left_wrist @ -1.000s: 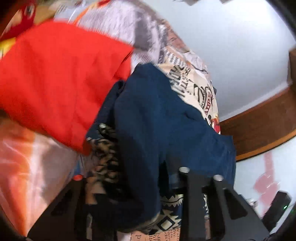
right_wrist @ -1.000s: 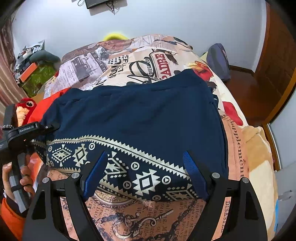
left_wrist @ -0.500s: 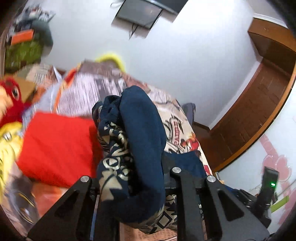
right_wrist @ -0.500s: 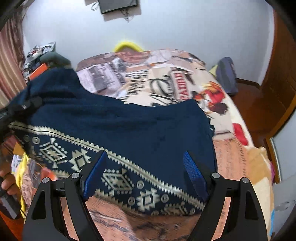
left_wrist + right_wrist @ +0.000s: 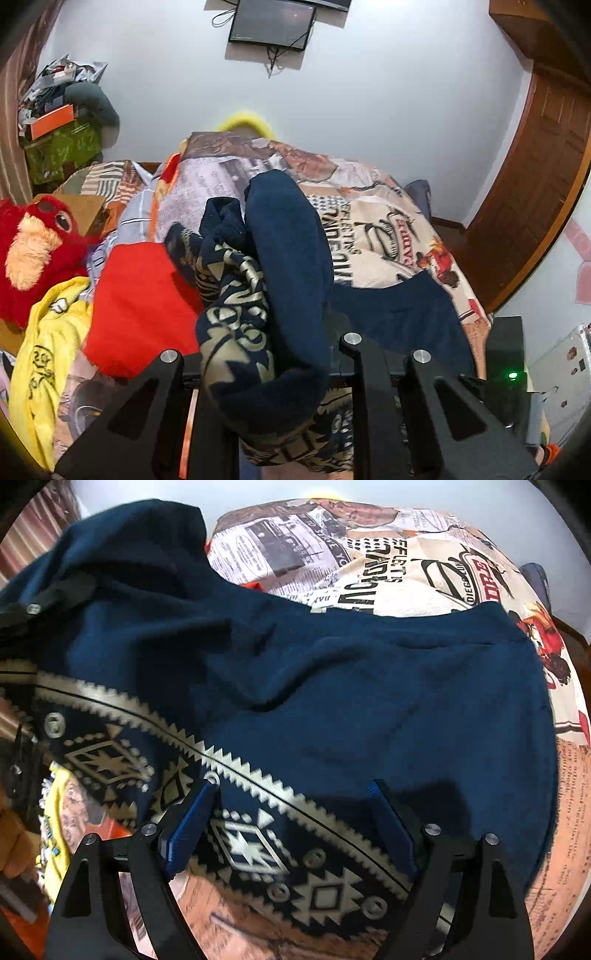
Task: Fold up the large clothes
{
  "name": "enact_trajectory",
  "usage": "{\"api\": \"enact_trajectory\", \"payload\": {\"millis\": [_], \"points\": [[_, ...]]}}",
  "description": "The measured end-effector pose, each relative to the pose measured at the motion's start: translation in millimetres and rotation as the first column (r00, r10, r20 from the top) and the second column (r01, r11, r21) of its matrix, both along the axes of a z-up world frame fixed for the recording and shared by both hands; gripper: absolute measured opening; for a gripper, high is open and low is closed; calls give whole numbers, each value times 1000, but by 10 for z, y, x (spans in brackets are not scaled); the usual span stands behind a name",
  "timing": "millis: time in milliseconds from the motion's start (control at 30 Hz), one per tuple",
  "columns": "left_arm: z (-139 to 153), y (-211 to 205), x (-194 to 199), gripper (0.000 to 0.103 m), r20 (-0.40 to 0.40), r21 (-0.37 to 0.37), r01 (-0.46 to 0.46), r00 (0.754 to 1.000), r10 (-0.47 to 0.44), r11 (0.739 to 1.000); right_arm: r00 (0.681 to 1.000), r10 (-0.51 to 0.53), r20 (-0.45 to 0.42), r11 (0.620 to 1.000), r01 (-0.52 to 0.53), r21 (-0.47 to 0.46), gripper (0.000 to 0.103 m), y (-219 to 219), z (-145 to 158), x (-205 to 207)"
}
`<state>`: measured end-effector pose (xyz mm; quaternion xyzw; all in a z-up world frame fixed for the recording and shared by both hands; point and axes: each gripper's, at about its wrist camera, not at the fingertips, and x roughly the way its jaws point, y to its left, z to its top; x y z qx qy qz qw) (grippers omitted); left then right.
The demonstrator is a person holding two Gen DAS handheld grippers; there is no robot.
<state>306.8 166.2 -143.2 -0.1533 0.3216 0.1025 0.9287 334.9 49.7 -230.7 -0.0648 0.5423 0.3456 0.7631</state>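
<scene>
The navy garment is soft, matt fleecy cloth with a paler woven pattern band. The bedspread is smooth printed cloth. The red plush toy is fuzzy. The door is glossy brown wood.

Bright, even room light; fisheye-bent edges, slight motion blur.
</scene>
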Motion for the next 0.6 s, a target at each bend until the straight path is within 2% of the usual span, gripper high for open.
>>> {"api": "enact_trajectory", "payload": {"millis": [133, 267, 333, 400, 533, 600], "points": [[163, -286, 133, 17, 33, -39, 70, 997, -69, 997, 995, -95, 28, 995, 94, 46, 82, -517, 191, 41], [243, -785, 319, 16, 42, -36, 172, 984, -171, 984, 972, -219, 86, 976, 217, 26, 82, -1116, 308, 65], [170, -1066, 461, 13, 29, -73, 248, 969, -246, 966, 955, -266, 129, 963, 270, -19, 82, -1335, 342, 85], [20, -1308, 625, 12, -26, -119, 309, 949, -314, 944, 943, -290, 163, 952, 302, -53, 82, -1539, 334, 98], [-317, -1642, 782, 12, -112, -161, 383, 908, -403, 909, 934, -333, 133, 933, 346, -98, 82, -1878, 230, 103], [-480, -1736, 774, 12, -137, -222, 418, 881, -452, 881, 930, -346, 128, 926, 360, -111, 82, -1988, 189, 93]]}}
